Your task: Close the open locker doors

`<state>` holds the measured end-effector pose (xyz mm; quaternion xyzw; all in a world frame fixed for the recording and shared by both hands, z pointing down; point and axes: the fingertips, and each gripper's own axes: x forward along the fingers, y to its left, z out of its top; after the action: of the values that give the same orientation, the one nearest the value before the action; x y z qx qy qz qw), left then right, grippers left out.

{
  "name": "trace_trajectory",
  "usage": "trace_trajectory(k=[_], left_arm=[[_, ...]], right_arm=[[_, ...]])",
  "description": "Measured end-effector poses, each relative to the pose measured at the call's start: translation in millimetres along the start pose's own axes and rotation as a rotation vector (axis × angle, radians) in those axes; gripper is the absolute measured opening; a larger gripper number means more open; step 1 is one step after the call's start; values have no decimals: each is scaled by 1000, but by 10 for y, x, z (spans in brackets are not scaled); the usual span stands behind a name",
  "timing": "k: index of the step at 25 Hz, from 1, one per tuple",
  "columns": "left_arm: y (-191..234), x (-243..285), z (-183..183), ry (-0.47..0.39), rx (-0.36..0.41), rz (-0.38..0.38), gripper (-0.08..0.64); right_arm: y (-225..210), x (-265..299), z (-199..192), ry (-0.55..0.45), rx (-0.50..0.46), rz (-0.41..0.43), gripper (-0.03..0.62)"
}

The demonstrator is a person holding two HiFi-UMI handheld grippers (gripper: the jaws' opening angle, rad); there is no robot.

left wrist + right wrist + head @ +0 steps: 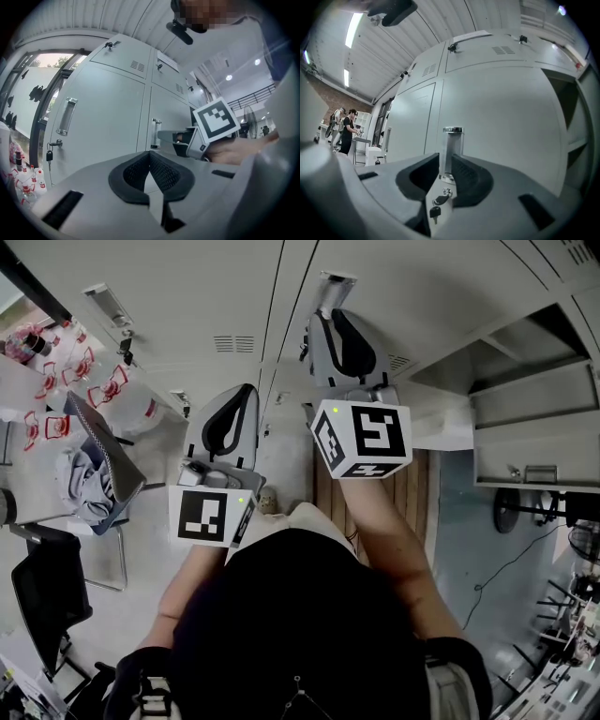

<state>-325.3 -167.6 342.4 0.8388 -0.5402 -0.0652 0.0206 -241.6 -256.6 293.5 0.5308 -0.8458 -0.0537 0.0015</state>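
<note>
left claw (149, 154): jaws together, empty | locker doors (103, 126): seemingly closed

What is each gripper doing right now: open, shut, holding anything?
Left gripper: shut, empty.
Right gripper: open, jaws either side of the locker door handle, not clamping it.

Right gripper (334, 310) ahead and right of left gripper (246, 392), closed locker door's handle (453, 143) just before the right jaws, key (435, 213) below that handle, open locker compartments (530, 371) further right, chair (111, 470) far left with clothes (80, 486) on it.
</note>
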Motion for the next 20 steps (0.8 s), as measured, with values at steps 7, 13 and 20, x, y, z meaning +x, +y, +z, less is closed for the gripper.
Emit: trace_trajectory(k=[7, 13, 20], left_arm=[[-182, 1, -28, 47, -1, -23, 2], [-586, 154, 89, -34, 12, -111, 2], [-1468, 431, 145, -57, 23, -310, 2]], right_arm=[[-22, -579, 2, -56, 2, -17, 2], [-366, -1153, 25, -83, -5, -99, 2], [-1072, -1826, 86, -111, -18, -290, 0]])
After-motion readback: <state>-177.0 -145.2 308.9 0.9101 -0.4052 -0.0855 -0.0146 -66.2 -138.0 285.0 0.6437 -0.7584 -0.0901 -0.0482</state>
